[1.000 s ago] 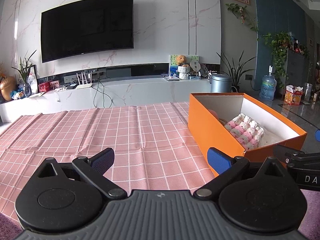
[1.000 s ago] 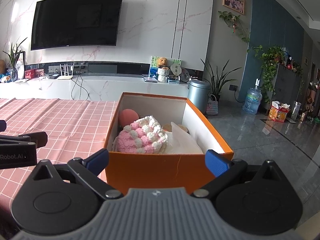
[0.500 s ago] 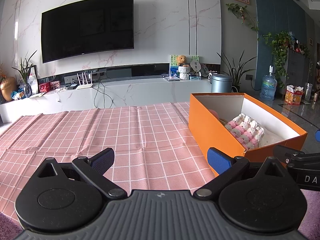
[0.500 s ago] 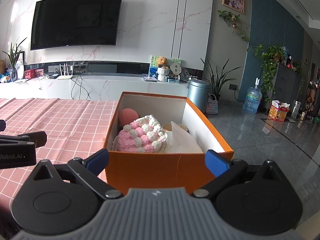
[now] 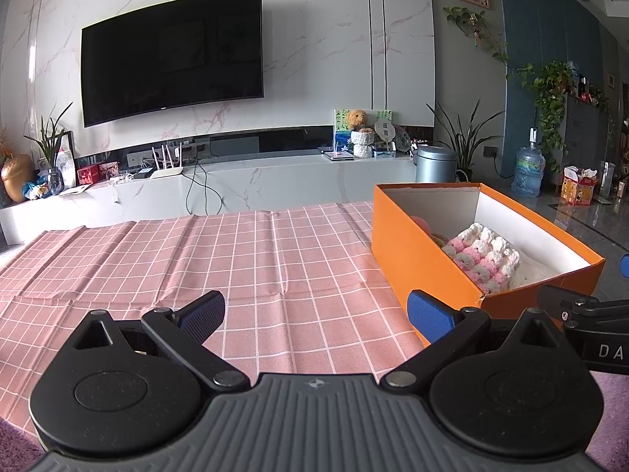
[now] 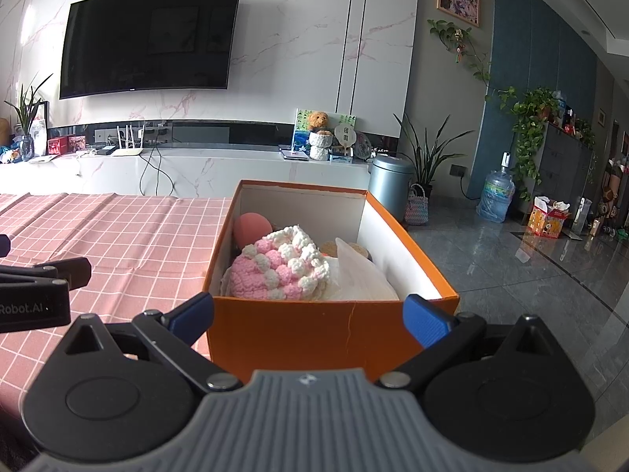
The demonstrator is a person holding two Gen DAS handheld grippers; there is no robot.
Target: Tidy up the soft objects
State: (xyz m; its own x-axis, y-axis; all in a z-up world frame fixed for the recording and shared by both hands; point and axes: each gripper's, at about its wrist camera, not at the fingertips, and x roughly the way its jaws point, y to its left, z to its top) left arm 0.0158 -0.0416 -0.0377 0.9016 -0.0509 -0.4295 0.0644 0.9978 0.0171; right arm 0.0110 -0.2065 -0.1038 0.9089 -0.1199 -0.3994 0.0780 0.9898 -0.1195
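An orange box (image 6: 314, 338) (image 5: 416, 259) stands at the right end of the pink checked tablecloth (image 5: 255, 259). Inside it lie a pink-and-white crocheted piece (image 6: 281, 269) (image 5: 483, 255), a pink ball (image 6: 251, 228), a white cloth (image 6: 357, 275) and something tan behind, mostly hidden. My right gripper (image 6: 308, 316) is open, just short of the box's near wall, with nothing between its fingers. My left gripper (image 5: 316, 308) is open and empty over the cloth, left of the box.
The other gripper shows at each view's edge: the right one (image 5: 582, 314), the left one (image 6: 39, 291). Behind the table run a white TV bench (image 5: 236, 181) and a wall TV (image 5: 169, 55). Grey floor (image 6: 530, 267), a bin (image 6: 391, 185) and plants lie to the right.
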